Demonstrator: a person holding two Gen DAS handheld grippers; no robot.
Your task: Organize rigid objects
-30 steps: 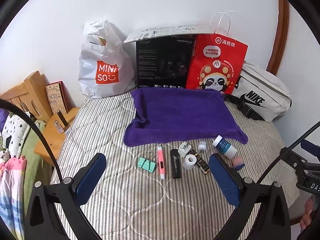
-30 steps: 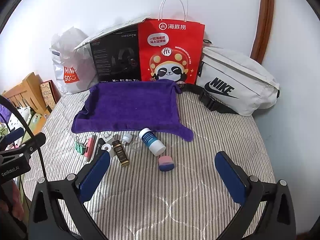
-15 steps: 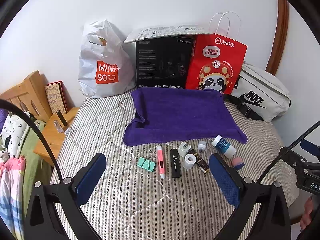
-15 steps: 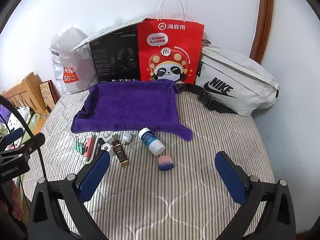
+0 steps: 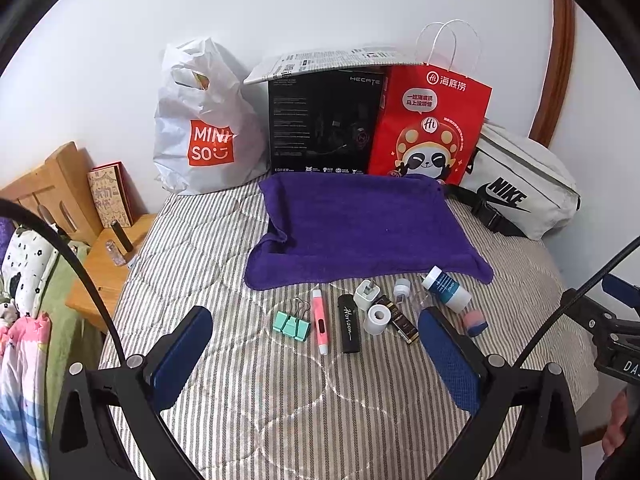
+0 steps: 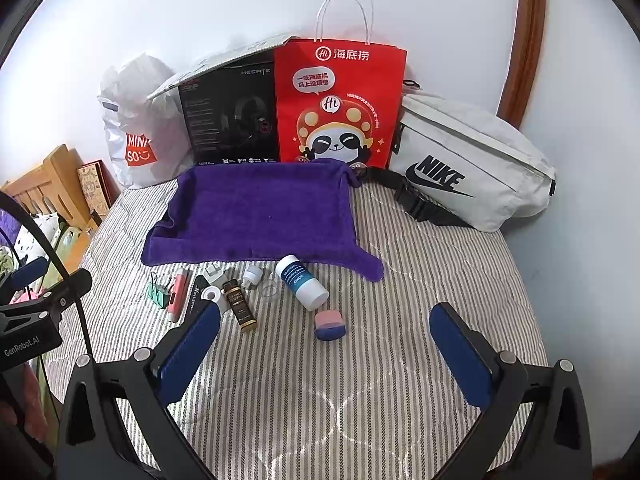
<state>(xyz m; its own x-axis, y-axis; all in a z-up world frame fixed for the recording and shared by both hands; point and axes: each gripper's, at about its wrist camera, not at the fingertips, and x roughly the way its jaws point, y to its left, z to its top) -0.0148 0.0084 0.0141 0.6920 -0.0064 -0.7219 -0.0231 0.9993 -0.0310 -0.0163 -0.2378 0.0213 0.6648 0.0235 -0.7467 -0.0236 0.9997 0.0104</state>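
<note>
A purple towel (image 5: 360, 228) (image 6: 260, 216) lies spread on the striped bed. In front of it lies a row of small items: green binder clips (image 5: 292, 323), a pink pen-like tool (image 5: 321, 320), a black lighter (image 5: 349, 322), a white plug (image 5: 366, 292), a white tape roll (image 5: 377, 319), a brown bottle (image 6: 239, 305), a blue-and-white bottle (image 6: 301, 281) and a pink-and-blue eraser (image 6: 329, 325). My left gripper (image 5: 316, 356) is open and empty, short of the row. My right gripper (image 6: 324, 354) is open and empty, just short of the eraser.
Along the wall stand a white Miniso bag (image 5: 200, 128), a black box (image 5: 324, 120), a red paper bag (image 5: 428, 120) and a white Nike bag (image 5: 520, 192). A wooden bedside stand (image 5: 104, 264) is at the left of the bed.
Both views have shifted very slightly; the objects lie where they were and both grippers stay open.
</note>
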